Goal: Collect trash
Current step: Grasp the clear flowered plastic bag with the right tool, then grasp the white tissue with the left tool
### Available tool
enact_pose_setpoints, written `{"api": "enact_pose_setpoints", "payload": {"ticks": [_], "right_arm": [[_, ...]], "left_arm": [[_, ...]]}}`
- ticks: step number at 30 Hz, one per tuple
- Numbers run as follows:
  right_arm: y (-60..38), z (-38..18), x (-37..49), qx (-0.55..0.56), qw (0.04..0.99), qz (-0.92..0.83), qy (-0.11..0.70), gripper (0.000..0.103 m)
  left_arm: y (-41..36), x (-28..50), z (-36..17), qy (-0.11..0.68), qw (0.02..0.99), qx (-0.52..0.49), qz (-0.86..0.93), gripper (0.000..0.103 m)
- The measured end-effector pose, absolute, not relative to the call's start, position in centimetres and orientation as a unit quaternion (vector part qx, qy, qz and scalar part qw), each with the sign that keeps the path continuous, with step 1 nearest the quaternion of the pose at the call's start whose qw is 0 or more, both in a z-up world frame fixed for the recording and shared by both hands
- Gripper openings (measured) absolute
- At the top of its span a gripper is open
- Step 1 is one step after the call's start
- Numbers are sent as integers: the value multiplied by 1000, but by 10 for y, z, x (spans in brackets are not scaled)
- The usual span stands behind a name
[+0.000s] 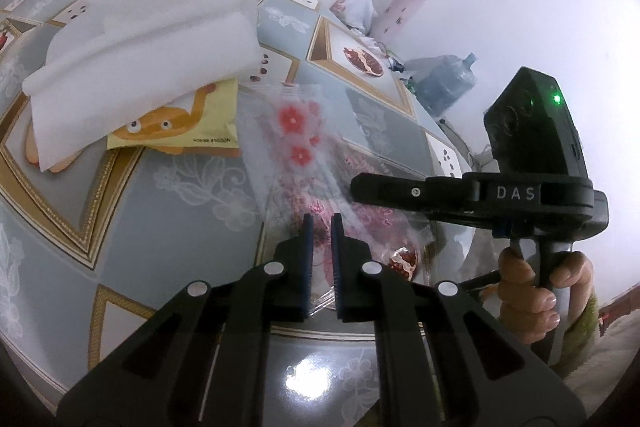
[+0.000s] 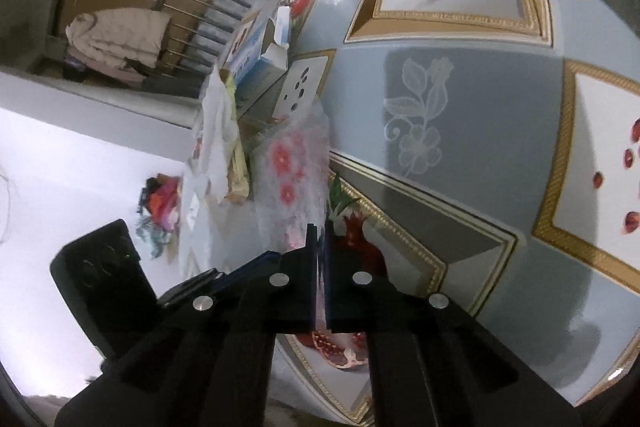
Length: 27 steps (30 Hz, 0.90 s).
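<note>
The left gripper (image 1: pixel 322 259) has its fingers (image 1: pixel 307 255) drawn close together with a narrow gap, and the near edge of a clear plastic bag (image 1: pixel 304 151) printed with red flowers lies between them; whether the pads actually pinch the film cannot be told. The bag stretches forward from the fingers, flat on the counter (image 1: pixel 180 187), which is covered in a glossy blue-grey cloth with pomegranate pictures. Ahead and to the left of these fingers sits a yellow snack wrapper (image 1: pixel 208 123), partly under a folded white foam sheet (image 1: pixel 140 43).

The right gripper (image 2: pixel 320 267) reaches in from the right side of the left fingers, its fingers (image 2: pixel 310 267) pressed nearly shut on the same bag (image 2: pixel 292 163), whose film rises ahead of them. Beyond the bag, left of the fingers, the foam sheet (image 2: pixel 218 131) and the wrapper (image 2: pixel 238 167) appear edge-on, and farther ahead stands an opened blue-and-white box (image 2: pixel 272 47).
</note>
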State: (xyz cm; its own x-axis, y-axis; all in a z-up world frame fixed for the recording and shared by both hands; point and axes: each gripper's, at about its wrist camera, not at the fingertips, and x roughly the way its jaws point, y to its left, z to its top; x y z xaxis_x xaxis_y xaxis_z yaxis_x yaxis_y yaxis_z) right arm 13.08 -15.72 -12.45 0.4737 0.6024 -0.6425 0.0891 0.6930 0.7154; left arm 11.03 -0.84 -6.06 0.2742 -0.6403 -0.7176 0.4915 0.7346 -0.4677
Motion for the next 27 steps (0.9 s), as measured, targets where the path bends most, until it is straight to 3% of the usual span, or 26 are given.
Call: {"api": "enact_pose_setpoints", "payload": {"ticks": [7,8,11,17,22,24,27], "right_arm": [[-192,-120,123,359,794,133,472,3],[-197,-119,122,359,797,127,469,3],[-213,-117,119,360,805,111,459,3],[-229,-120,116,375,804,107,449,3],[-230,-124,117,379,803,116,445,3],[-230,-125,116,381,803,120,443,3],[-232,-126,115,386,800,127,441,3]], "left_arm": [[5,114,-26,408,852,-43,-324,14],[6,116,-23,400,860,-36,-315,25],[6,127,-14,376,884,-4,-278,46],[-11,164,-25,372,898,97,-216,62],[-1,200,-53,432,881,77,-177,60],[4,200,-52,425,887,58,-171,49],[10,201,-52,425,889,60,-161,21]]}}
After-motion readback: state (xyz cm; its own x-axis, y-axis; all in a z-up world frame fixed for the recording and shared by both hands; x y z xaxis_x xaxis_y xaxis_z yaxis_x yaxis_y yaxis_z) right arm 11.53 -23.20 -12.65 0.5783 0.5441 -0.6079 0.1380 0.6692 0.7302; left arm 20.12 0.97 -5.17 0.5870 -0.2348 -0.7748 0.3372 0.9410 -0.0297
